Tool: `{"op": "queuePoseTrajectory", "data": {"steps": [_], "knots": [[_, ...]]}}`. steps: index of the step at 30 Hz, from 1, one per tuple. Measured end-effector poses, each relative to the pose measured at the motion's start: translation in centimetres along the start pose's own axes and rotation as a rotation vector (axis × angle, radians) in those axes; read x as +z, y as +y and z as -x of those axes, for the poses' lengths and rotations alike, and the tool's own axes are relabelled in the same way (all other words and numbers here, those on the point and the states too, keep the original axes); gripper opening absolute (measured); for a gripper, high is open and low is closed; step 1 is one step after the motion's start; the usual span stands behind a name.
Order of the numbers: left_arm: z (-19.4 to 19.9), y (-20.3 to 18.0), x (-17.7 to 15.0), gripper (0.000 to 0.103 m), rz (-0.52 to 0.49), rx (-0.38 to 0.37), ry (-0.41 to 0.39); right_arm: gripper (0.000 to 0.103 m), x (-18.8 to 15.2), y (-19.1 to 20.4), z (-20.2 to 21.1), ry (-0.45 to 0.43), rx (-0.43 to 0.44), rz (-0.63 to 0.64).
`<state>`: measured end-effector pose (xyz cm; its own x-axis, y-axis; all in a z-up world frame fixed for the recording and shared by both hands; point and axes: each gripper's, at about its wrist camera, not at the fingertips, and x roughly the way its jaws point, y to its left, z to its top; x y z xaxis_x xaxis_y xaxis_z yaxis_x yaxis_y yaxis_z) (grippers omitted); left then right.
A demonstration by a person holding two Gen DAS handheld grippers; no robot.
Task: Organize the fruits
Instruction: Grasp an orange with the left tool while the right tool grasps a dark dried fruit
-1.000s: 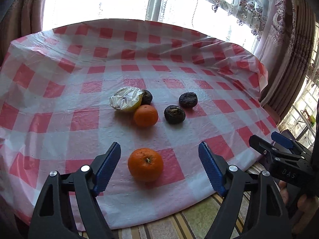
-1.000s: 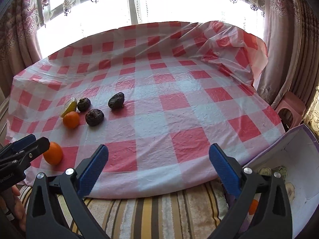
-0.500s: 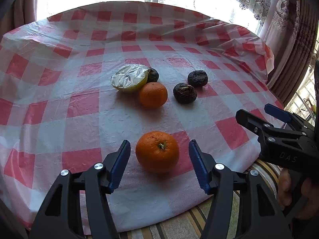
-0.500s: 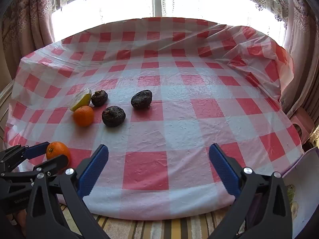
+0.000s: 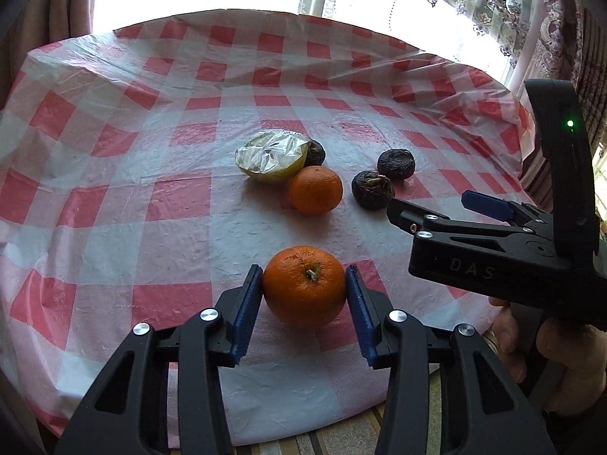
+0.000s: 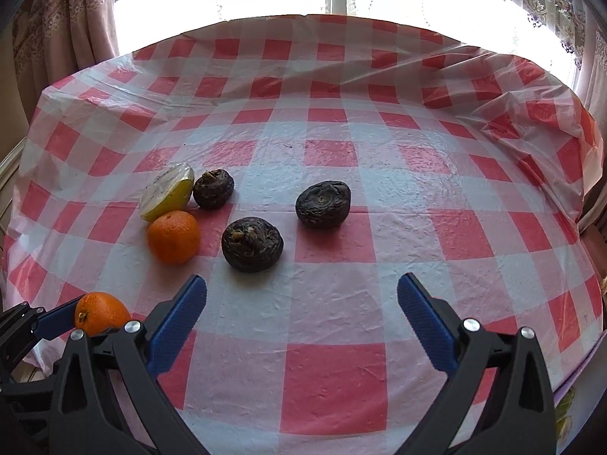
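Note:
An orange (image 5: 303, 284) lies near the front edge of the checked tablecloth (image 5: 114, 208). My left gripper (image 5: 303, 270) is closing on it, and both blue pads (image 5: 246, 303) touch its sides. The right wrist view shows the same orange (image 6: 100, 313) at the lower left. Farther back lie a second orange (image 6: 173, 237), a film-wrapped cut yellow fruit (image 6: 167, 191) and three dark wrinkled fruits (image 6: 252, 244), (image 6: 323, 204), (image 6: 213, 188). My right gripper (image 6: 302, 284) hovers open over the cloth just in front of the nearest dark fruit, with nothing between its fingers.
The round table's front edge drops to a striped surface (image 5: 334, 436). A person's hand (image 5: 550, 352) holds the right gripper (image 5: 432, 204) at the right. A pale box corner (image 6: 569, 409) shows at the lower right. Curtains and a bright window stand behind the table.
The left jaws have closed from wide apart onto the near orange. The right gripper has swung left over the table toward the dark fruits, staying open.

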<state>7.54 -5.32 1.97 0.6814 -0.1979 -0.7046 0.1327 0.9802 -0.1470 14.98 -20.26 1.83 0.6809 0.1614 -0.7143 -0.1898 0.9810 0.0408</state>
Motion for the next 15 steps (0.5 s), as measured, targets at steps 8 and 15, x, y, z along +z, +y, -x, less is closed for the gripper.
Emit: {"op": "queuePoseTrajectory", "data": {"steps": [8, 15], "knots": [[0.3, 0.6, 0.2, 0.043, 0.033, 0.004, -0.029, 0.096, 1.1, 1.0, -1.9, 0.009, 0.002, 0.011], [0.0, 0.8, 0.1, 0.043, 0.045, -0.005, -0.025, 0.083, 1.6, 1.6, -3.4, 0.028, 0.011, 0.021]]}}
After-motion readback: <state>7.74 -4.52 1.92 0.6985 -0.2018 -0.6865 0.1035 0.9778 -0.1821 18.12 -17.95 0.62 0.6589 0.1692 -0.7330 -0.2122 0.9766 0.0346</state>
